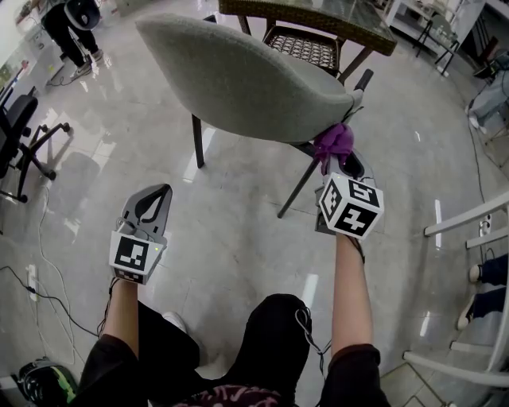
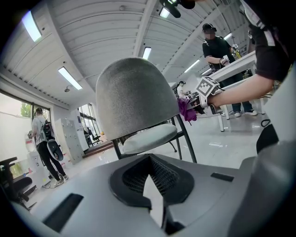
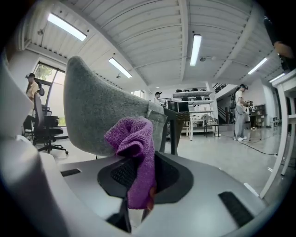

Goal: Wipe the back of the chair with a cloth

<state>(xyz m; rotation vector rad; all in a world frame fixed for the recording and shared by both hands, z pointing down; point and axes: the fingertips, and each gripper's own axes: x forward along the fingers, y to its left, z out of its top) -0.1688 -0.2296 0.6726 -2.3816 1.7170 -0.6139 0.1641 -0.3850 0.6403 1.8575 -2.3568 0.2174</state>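
The grey upholstered chair back (image 1: 238,79) fills the top centre of the head view, seen from behind and above. My right gripper (image 1: 339,163) is shut on a purple cloth (image 1: 334,145), which it holds against the back's right edge. In the right gripper view the cloth (image 3: 136,152) bunches up out of the jaws, with the chair back (image 3: 92,115) just behind it on the left. My left gripper (image 1: 161,193) hangs lower left, apart from the chair, shut and holding nothing. Its view shows the chair back (image 2: 134,97), the seat (image 2: 148,138) and the cloth (image 2: 186,110) at the right edge.
A wicker table with a glass top (image 1: 310,20) and a wicker chair (image 1: 306,48) stand beyond the grey chair. A black office chair (image 1: 24,135) is at the left, a white frame (image 1: 469,222) at the right. Cables (image 1: 48,298) lie on the glossy floor. People stand further off.
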